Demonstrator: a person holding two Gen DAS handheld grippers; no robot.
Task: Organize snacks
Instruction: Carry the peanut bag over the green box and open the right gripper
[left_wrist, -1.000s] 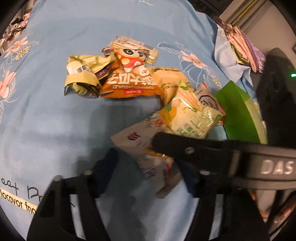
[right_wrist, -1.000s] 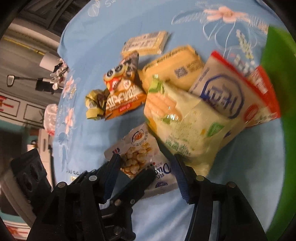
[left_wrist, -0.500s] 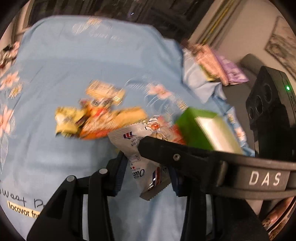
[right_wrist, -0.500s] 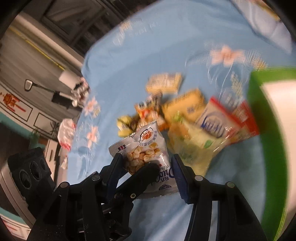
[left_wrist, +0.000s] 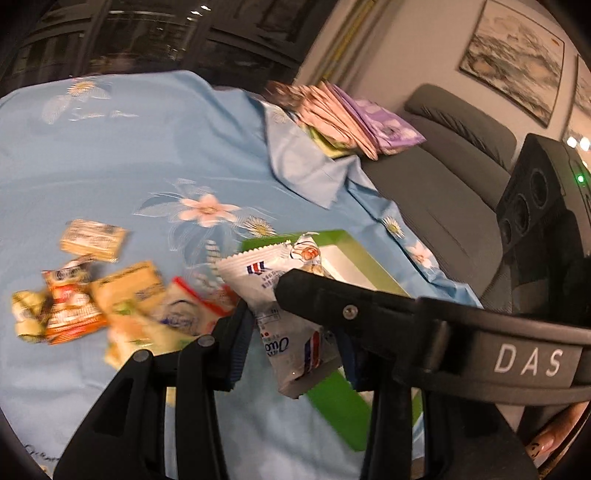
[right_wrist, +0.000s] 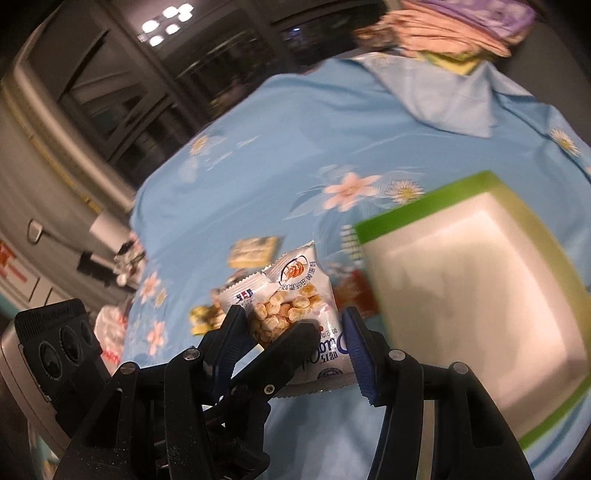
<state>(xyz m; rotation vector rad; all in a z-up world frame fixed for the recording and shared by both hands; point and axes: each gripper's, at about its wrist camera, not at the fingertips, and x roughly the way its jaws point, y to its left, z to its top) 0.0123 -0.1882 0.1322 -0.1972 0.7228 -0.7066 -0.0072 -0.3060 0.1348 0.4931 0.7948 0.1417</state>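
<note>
A white snack packet (left_wrist: 291, 321) printed with round puffs is held up off the blue cloth. Both grippers are closed on it: my left gripper (left_wrist: 295, 347) grips it from one side, and my right gripper (right_wrist: 295, 332) grips the same packet (right_wrist: 295, 314) from the other. A green box (right_wrist: 480, 291) with a white inside stands open to the right of the packet; it also shows in the left wrist view (left_wrist: 354, 262) behind the packet. Several more snack packets (left_wrist: 92, 295) lie in a loose pile on the cloth at left.
A blue flowered cloth (left_wrist: 129, 155) covers the table. Folded pink and purple cloths (left_wrist: 351, 118) lie at its far edge. A grey sofa (left_wrist: 443, 177) stands beyond the table's right edge.
Both grippers have lifted the white packet off the cloth and carried it up and toward the green box. The pile of snacks now lies lower and farther left.
</note>
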